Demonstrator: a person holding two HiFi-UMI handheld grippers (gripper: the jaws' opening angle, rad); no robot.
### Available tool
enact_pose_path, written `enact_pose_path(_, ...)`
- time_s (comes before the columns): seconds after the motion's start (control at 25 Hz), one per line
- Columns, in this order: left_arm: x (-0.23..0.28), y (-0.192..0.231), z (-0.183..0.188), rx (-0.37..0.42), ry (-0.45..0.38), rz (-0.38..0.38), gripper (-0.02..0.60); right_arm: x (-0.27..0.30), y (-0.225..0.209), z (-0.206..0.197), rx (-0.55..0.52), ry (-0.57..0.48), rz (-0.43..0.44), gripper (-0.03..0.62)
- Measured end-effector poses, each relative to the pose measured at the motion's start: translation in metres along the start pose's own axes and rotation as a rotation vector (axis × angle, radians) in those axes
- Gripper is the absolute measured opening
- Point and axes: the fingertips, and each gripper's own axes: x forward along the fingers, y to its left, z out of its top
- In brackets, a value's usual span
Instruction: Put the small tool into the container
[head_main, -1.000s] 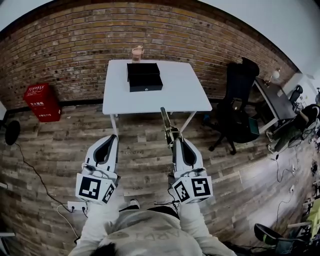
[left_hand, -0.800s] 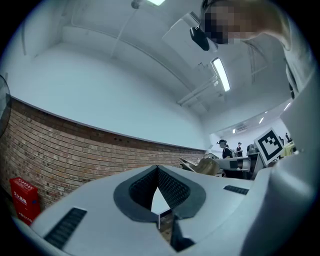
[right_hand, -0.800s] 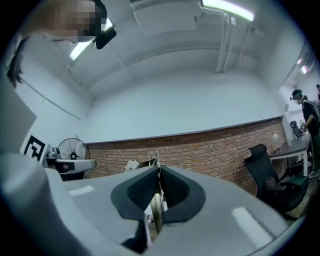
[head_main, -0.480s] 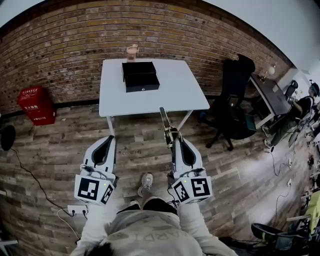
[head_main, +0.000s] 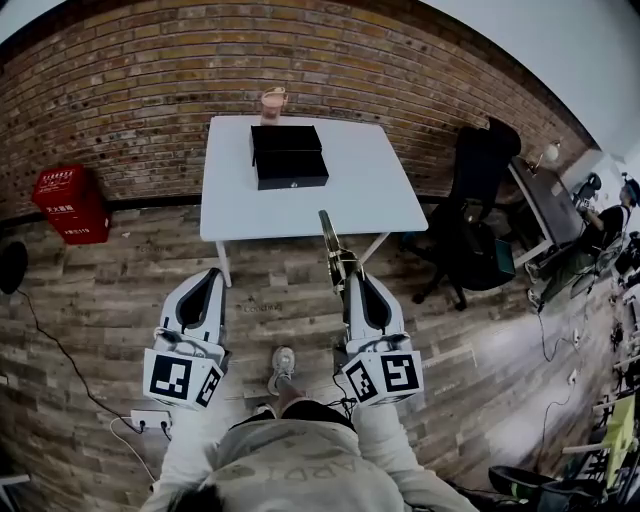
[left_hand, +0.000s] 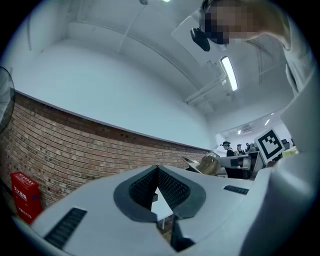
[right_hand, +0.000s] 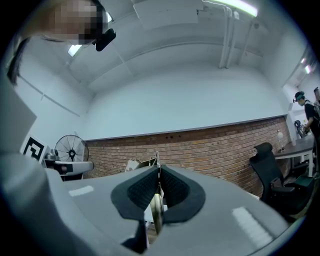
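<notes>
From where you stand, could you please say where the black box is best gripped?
Probably by the front edge of the black box, coming from the table's near side: it lies flat, that edge faces you unobstructed, and the cup stands behind it.

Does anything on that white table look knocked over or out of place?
Nothing stands out: the black box sits flat on the table, the cup stands upright behind it, and the right claw grips the thin tool.

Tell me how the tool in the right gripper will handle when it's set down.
The small tool looks like a thin, flat metal blade, so probably stiff and light. It juts far beyond the right gripper, clamped at one end, so it may pivot if bumped. Flat-sided, it is unlikely to roll in the black box.
</notes>
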Motion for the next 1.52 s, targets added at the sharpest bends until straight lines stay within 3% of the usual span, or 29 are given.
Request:
enact_pose_path(0.36, 0.057, 0.029, -0.005, 0.006, 0.004, 0.031, 0.005, 0.066, -0.030, -0.007, 0.018, -0.005, 0.012, 0.021)
enact_pose_path(0.8, 0.165, 0.045, -0.008, 0.035, 0.004, 0.019, 0.005, 0.151, -0.092, -0.009, 0.018, -0.008, 0.029, 0.021)
enact_pose_path(1.12, 0.240, 0.049, -0.012, 0.014, -0.019, 0.023, 0.005, 0.206, -0.139, -0.015, 0.015, -0.003, 0.059, 0.021)
enact_pose_path(1.52, 0.271, 0.062, -0.027, 0.030, 0.020, 0.064, 0.005, 0.246, -0.169, -0.037, 0.059, 0.013, 0.077, 0.020)
